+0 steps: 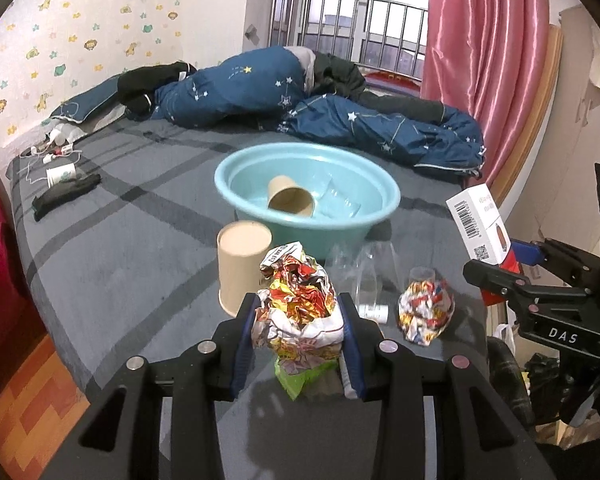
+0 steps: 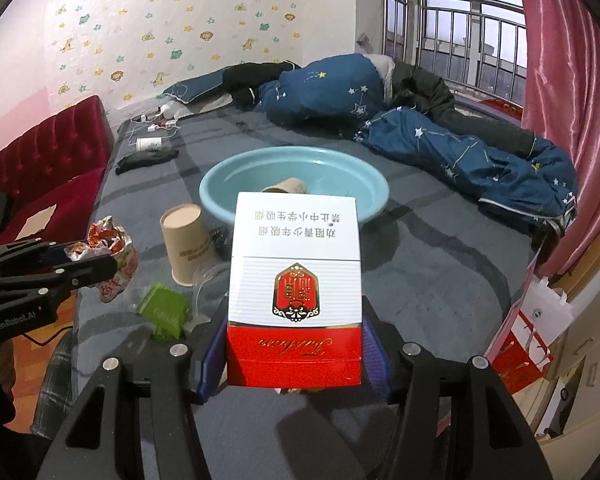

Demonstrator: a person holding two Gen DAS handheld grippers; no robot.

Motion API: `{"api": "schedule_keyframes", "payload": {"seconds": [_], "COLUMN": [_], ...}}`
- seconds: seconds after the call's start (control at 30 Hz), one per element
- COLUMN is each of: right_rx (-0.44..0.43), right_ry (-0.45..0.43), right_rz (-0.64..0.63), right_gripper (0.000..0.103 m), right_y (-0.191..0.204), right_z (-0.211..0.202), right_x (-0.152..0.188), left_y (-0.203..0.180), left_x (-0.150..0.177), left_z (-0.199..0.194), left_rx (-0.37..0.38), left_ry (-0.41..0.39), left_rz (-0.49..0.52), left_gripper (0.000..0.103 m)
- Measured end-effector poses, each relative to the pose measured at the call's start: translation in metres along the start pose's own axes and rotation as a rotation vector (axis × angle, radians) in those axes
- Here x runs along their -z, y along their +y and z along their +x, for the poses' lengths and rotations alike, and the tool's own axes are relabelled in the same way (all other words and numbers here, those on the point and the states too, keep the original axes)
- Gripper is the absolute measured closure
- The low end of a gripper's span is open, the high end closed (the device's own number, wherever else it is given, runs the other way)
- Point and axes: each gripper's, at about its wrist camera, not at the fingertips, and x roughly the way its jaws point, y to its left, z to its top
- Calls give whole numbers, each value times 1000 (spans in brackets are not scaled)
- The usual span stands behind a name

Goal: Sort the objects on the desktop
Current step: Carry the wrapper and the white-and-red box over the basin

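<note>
Step in hand: carrying two picked items toward the round light-blue plastic basin [image 1: 306,188], judged from both loads held clear of the bed.
Left gripper [image 1: 298,320]: jaws clenched on a crumpled red-and-yellow foil wrapper [image 1: 296,300], near side of basin.
Right gripper [image 2: 294,340]: jaws grasping a red-and-white cardboard cigarette pack [image 2: 294,288], upright, in front of basin.
Already in basin: brown paper cup [image 1: 290,200] on its side.
Left beside basin: upturned tan paper cup [image 1: 242,264], second crumpled wrapper [image 1: 424,308].
Next move: likely reach over basin rim, then release.
</note>
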Motion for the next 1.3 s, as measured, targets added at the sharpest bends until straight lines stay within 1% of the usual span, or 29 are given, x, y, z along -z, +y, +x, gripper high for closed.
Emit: {"api": "schedule_keyframes", "payload": {"seconds": [0.07,0.3,0.53,0.93,1.03,1.3], "right_rx": [19,31,41,27,25,28], "right_ry": [-10,-44,-74,-90,-84,-101], "right_rz": [-8,-5,-3,-14,-24,-21], "right_gripper": [41,41,41,41,41,41], "right_y": [-2,-9,-16,-20,-21,-25], "right_z": [0,-1,4,28,37,54], "right_x": [-5,-26,-52,-94,-104,-129], "left_y": [-1,-4,-3,3,6,9], "left_x": [-5,-19,-43,-80,-85,-109], "left_z": [0,3,9,29,36,55], "left_rx": [5,18,10,27,30,24], "left_ry": [-9,-24,-47,-71,-58,-57], "left_rz": [2,19,31,26,26,42], "left_gripper": [61,61,61,61,61,61]}}
